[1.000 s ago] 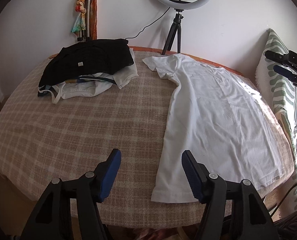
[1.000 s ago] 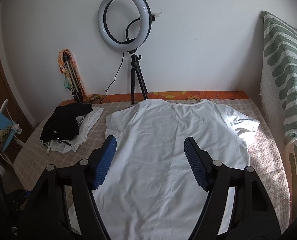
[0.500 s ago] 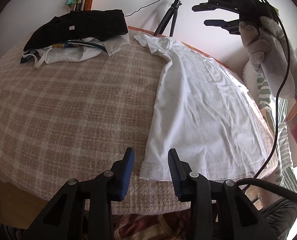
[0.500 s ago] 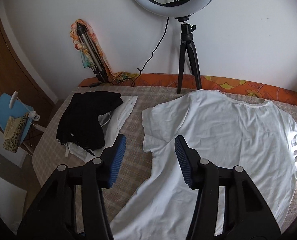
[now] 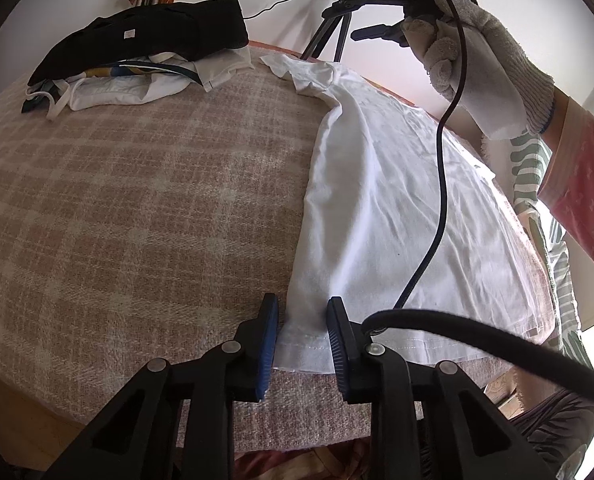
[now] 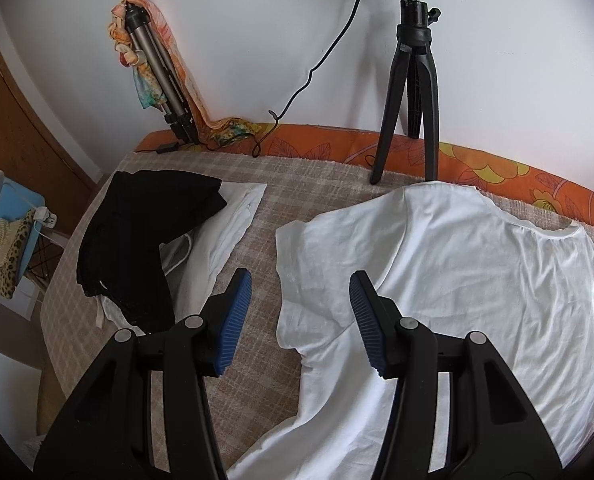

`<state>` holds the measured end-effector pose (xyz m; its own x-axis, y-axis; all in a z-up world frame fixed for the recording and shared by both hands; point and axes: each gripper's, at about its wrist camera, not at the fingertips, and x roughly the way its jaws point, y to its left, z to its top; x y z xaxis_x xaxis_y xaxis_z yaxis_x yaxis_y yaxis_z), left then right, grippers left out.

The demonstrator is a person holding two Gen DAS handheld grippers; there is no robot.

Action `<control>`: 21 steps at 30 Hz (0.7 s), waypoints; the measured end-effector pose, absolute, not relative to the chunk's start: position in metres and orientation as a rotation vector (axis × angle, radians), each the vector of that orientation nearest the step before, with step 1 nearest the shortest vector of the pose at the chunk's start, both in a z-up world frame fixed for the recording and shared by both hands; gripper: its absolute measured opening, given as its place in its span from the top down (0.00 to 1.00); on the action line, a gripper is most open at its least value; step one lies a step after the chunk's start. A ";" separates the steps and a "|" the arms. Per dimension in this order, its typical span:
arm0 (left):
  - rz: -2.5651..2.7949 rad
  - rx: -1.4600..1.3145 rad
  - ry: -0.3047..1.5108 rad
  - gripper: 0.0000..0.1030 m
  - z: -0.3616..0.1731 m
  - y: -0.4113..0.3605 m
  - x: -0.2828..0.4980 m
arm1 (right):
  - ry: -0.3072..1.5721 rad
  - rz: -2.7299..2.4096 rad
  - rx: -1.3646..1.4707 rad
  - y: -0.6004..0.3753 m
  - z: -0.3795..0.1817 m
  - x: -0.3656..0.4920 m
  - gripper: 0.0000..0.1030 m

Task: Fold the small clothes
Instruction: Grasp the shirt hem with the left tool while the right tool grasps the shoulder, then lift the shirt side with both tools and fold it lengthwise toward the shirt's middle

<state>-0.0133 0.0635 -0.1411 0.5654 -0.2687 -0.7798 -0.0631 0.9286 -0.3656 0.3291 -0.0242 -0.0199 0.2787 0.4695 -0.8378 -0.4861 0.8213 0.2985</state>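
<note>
A white T-shirt [image 5: 381,200] lies flat on the checked beige cloth of the table [image 5: 137,208]. My left gripper [image 5: 301,314] is low at the shirt's near left hem corner, its blue pads on either side of that corner with a narrow gap, still open. My right gripper [image 6: 300,290] is open and hovers above the shirt's left sleeve [image 6: 309,264]. In the left wrist view the right gripper [image 5: 381,12] shows at the top, held by a gloved hand.
A pile of folded clothes, black on top [image 6: 145,232], lies at the table's far left. A ring-light tripod [image 6: 413,100] stands at the back edge by the shirt's collar. A second tripod with a scarf [image 6: 157,68] leans on the wall. A cable [image 5: 437,208] hangs over the shirt.
My left gripper has dropped to the hem corner and narrowed around it. My right gripper has moved forward and left over the sleeve.
</note>
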 end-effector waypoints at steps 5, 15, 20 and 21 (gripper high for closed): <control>-0.176 -0.447 0.960 0.96 -0.143 0.067 -0.012 | 1.129 0.628 -0.052 -0.008 -0.032 0.347 0.48; -0.192 -0.498 0.941 1.00 -0.141 0.075 -0.013 | 1.219 0.649 -0.082 0.042 -0.071 0.381 0.48; -0.196 -0.515 0.943 1.00 -0.142 0.079 -0.013 | 1.256 0.634 -0.231 0.077 -0.095 0.378 0.48; -0.196 -0.517 0.942 1.00 -0.142 0.080 -0.014 | 1.254 0.617 -0.284 0.083 -0.100 0.377 0.48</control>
<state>-0.0141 0.0800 -0.1421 0.5816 -0.3796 -0.7195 -0.0606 0.8618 -0.5037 0.3772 0.0825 -0.1004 0.1777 0.2787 -0.9438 -0.5779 0.8058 0.1291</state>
